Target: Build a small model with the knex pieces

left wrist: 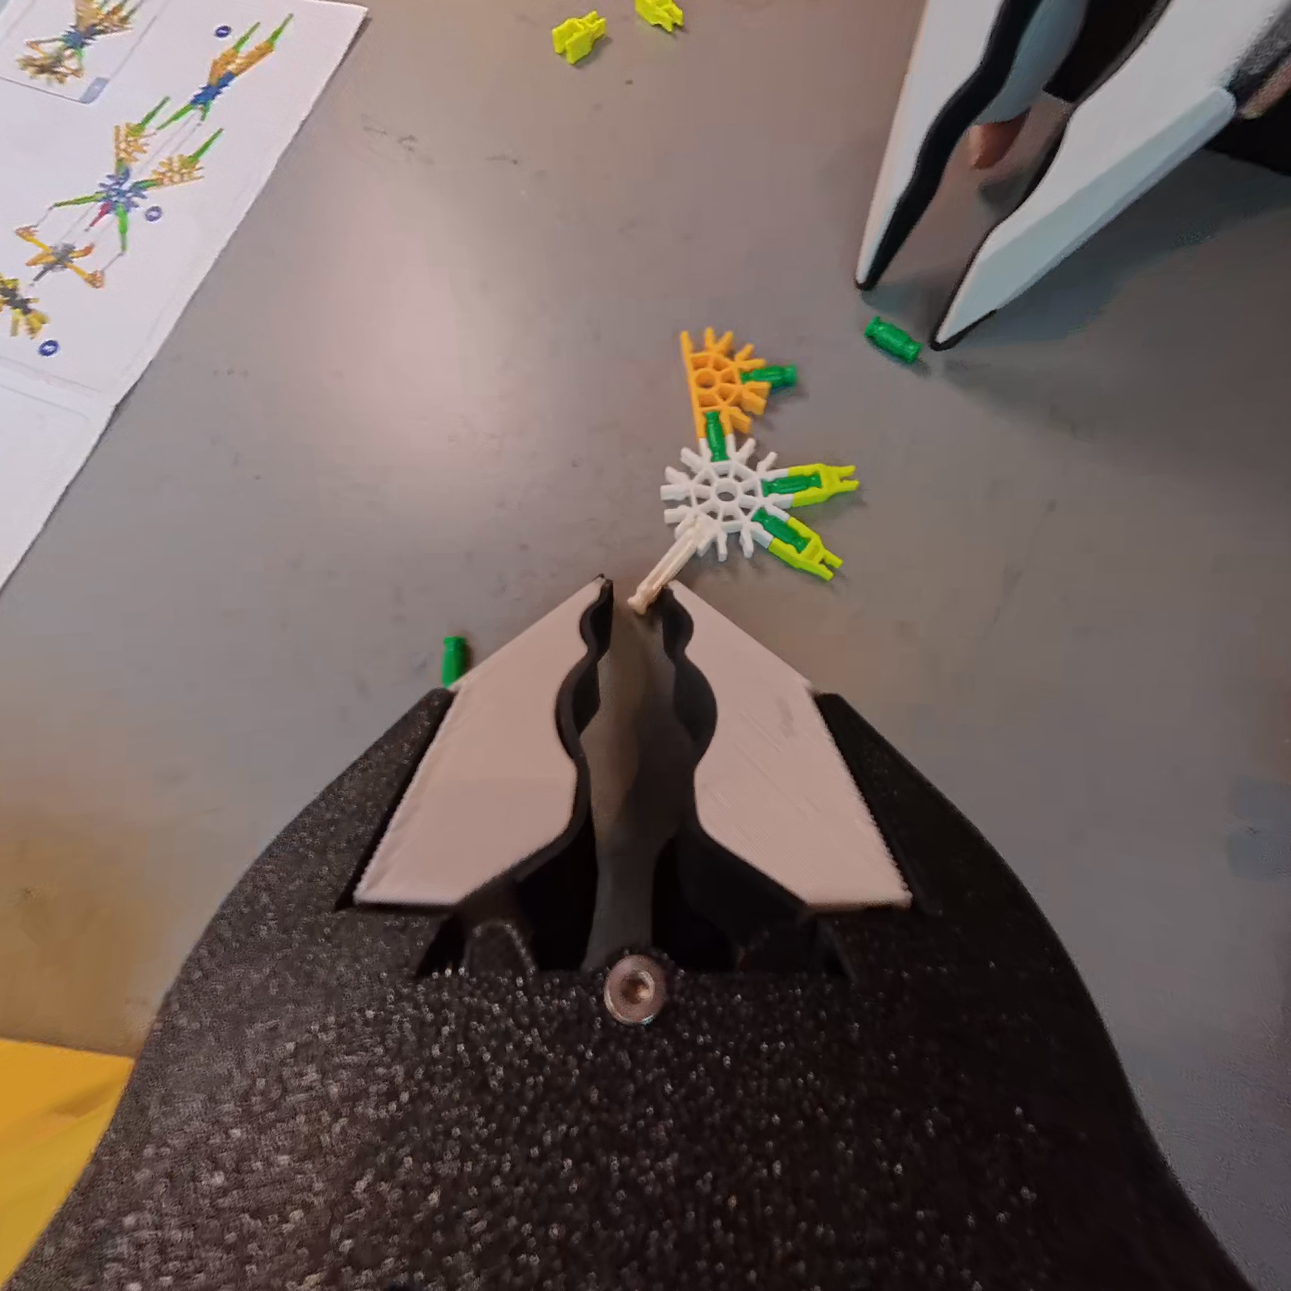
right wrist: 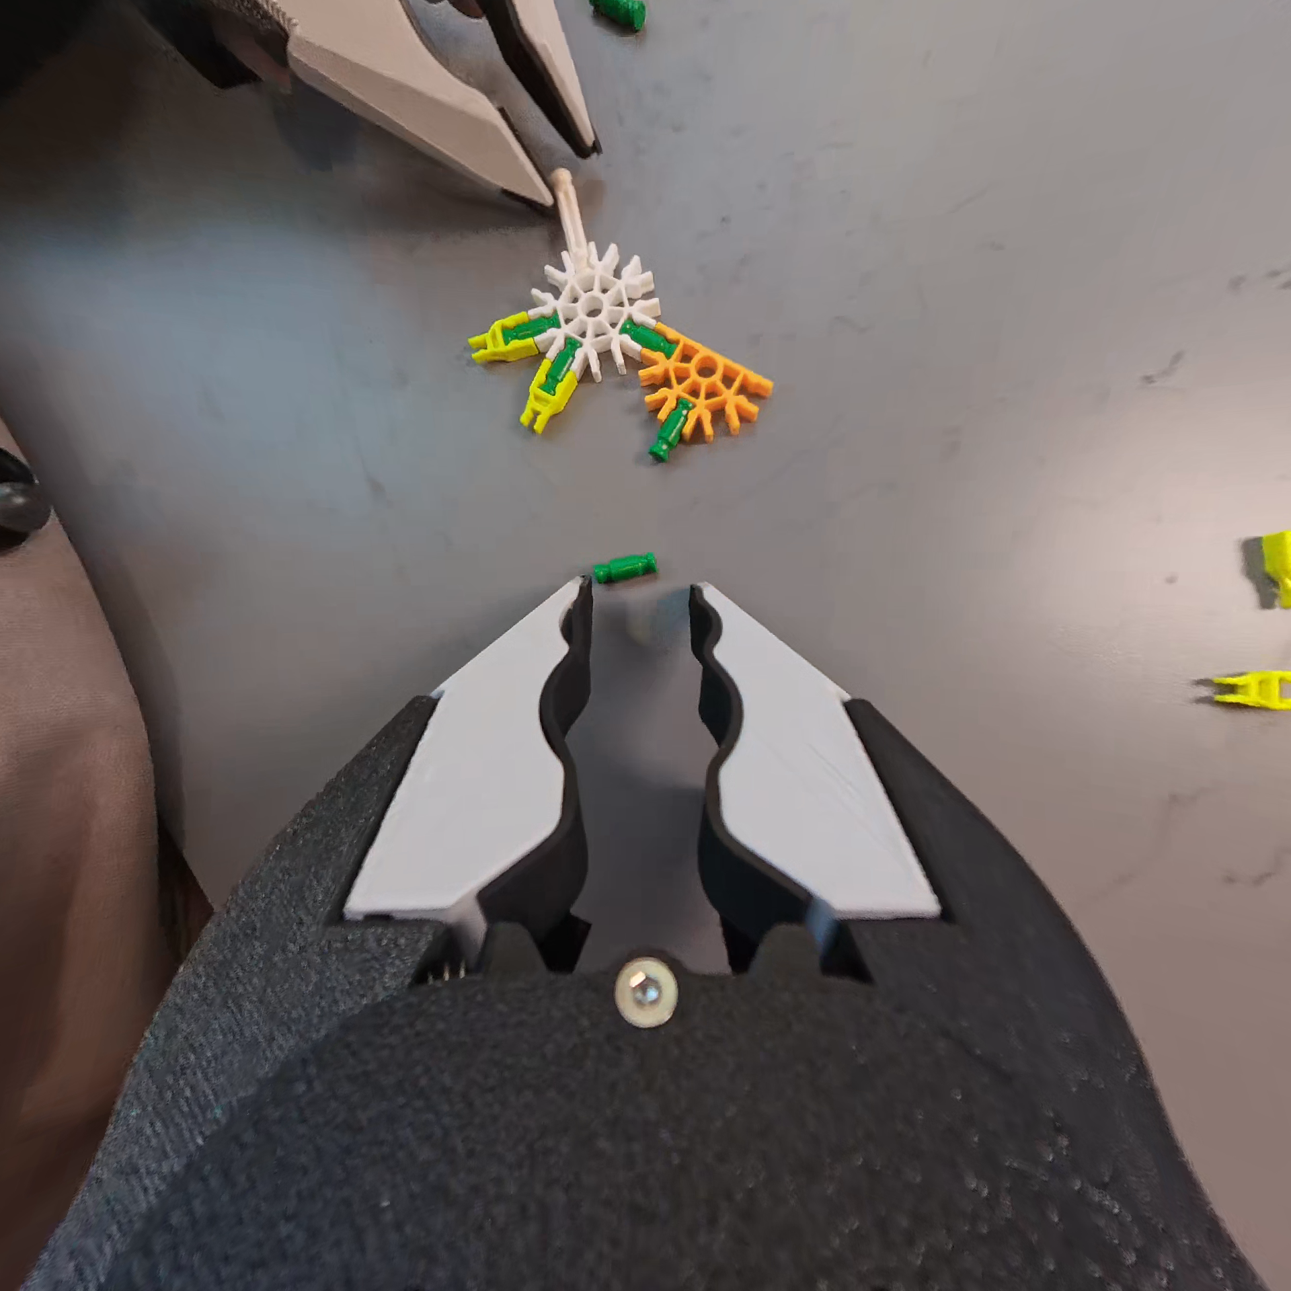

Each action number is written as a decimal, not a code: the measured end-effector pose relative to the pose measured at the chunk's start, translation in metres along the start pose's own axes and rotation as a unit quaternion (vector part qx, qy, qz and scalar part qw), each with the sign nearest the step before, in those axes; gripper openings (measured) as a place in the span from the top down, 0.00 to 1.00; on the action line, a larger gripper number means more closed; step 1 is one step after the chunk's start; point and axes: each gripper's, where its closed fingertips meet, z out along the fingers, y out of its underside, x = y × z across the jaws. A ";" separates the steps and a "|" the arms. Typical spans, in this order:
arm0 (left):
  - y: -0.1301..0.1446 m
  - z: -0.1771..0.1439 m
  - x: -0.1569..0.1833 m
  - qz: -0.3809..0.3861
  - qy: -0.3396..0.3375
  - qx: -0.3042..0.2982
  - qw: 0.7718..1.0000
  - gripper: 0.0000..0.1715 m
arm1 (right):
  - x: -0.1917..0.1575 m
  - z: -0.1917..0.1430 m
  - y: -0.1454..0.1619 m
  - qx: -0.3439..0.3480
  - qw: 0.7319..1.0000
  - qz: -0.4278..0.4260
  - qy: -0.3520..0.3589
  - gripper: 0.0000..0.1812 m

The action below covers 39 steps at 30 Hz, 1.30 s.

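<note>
A small build lies on the grey table (left wrist: 349,489): a white snowflake connector (left wrist: 723,496), an orange half-round connector (left wrist: 723,381), green short rods and two yellow-green clips (left wrist: 814,482). A white rod (left wrist: 670,562) sticks out of the white connector. My left gripper (left wrist: 636,589) is narrowly open, with the rod's free end between its tips, against the right finger. It also shows in the right wrist view (right wrist: 569,173). My right gripper (right wrist: 639,587) is open and empty, low over the table. A loose green rod (right wrist: 625,567) lies just ahead of its tips.
A printed instruction sheet (left wrist: 140,174) lies far left. Loose yellow-green clips lie at the back (left wrist: 578,36) and to the right (right wrist: 1257,690). Another green rod (left wrist: 453,657) lies beside my left finger. A yellow object (left wrist: 56,1118) sits lower left. A person's clothing (right wrist: 70,768) is at the left edge. Spacing between my two grippers at the tips: around 12 centimetres. The yellow object (left wrist: 56,1118) lies some 15 centimetres from my left tips, 30 centimetres from my right tips.
</note>
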 end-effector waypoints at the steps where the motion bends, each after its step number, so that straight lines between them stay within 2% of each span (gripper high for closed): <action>1: -0.001 -0.003 -0.007 -0.009 -0.013 0.005 1.000 0.92 | -0.002 0.001 -0.001 0.005 1.000 0.007 0.004 0.85; 4: -0.010 -0.009 -0.014 -0.042 -0.017 0.036 0.998 0.92 | -0.003 0.003 -0.001 0.011 0.999 0.014 0.030 0.85; 7: -0.022 -0.006 0.001 -0.037 0.010 0.060 0.998 0.88 | -0.003 0.004 -0.002 0.008 0.998 0.012 0.055 0.85; 10: -0.035 0.005 0.023 -0.042 0.044 0.063 0.996 0.83 | -0.002 0.005 -0.003 0.007 0.997 0.009 0.075 0.87; 13: -0.042 0.015 0.030 -0.057 0.052 0.054 0.996 0.80 | -0.004 0.006 -0.003 0.011 0.997 0.002 0.074 0.89; 17: -0.032 0.024 0.034 -0.047 0.063 0.022 0.997 0.81 | -0.007 0.006 -0.004 0.012 0.998 -0.033 0.043 0.91; 23: -0.024 0.018 0.034 -0.007 0.071 0.015 0.997 0.88 | -0.008 0.008 -0.006 -0.004 0.989 -0.146 -0.029 0.91; 27: -0.017 0.012 0.029 -0.001 0.076 0.011 0.997 0.88 | -0.010 0.009 -0.007 -0.026 0.965 -0.247 -0.087 0.91; 32: -0.012 0.006 0.023 0.002 0.077 0.013 0.997 0.88 | -0.007 0.012 -0.011 -0.071 0.933 -0.328 -0.131 0.91; 36: -0.011 0.005 0.023 -0.001 0.078 0.017 0.997 0.88 | -0.007 0.012 -0.011 -0.091 0.918 -0.357 -0.147 0.91; 39: -0.010 0.003 0.021 -0.001 0.074 0.019 0.997 0.87 | -0.005 0.012 -0.012 -0.090 0.918 -0.361 -0.141 0.89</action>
